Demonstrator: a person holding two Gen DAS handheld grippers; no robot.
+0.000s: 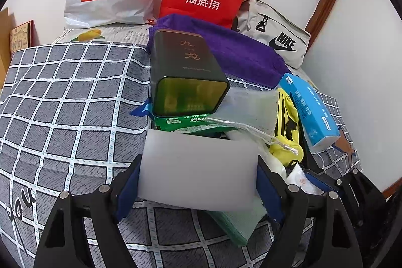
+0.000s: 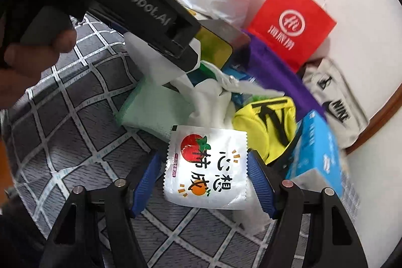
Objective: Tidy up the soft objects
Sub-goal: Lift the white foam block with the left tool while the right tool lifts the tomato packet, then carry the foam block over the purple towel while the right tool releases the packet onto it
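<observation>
Two grips look shaky. Left gripper pinches the white foam block low over the bed; right gripper straddles the wet-wipe packet, pads barely touching, so the slick packet may slip, or the foam's squashy edges pop free.
</observation>
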